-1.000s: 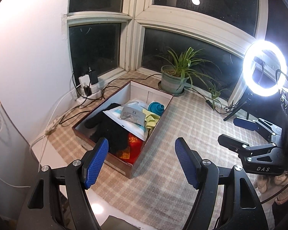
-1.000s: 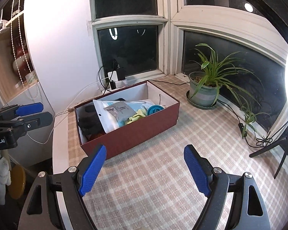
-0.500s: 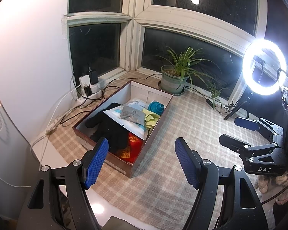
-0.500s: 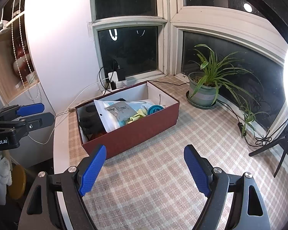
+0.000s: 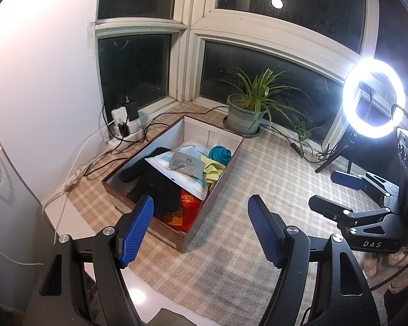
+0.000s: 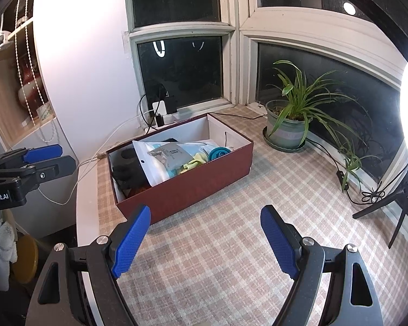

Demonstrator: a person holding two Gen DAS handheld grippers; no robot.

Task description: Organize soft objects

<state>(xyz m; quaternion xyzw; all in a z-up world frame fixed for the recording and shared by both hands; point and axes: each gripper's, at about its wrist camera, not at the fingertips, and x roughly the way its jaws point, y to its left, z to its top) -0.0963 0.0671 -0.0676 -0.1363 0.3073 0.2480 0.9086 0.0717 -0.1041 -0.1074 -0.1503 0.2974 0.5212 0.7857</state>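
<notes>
the soft items, a black glove (image 5: 160,187), a white pouch (image 5: 182,168) and a yellow cloth (image 5: 213,167), already lie in the red box (image 6: 193,182), while left gripper (image 5: 198,231) and right gripper (image 6: 205,239) hover wide open, empty, so little seems left.

box (image 6: 193,183): matt dark-red card, white inside | tablecloth (image 6: 231,244): woven checked cloth | pouch (image 5: 176,172): glossy white plastic | glove (image 5: 160,187): black fuzzy knit | gripper pads (image 5: 134,232): blue knurled rubber | pot (image 6: 284,133): smooth grey glaze
</notes>
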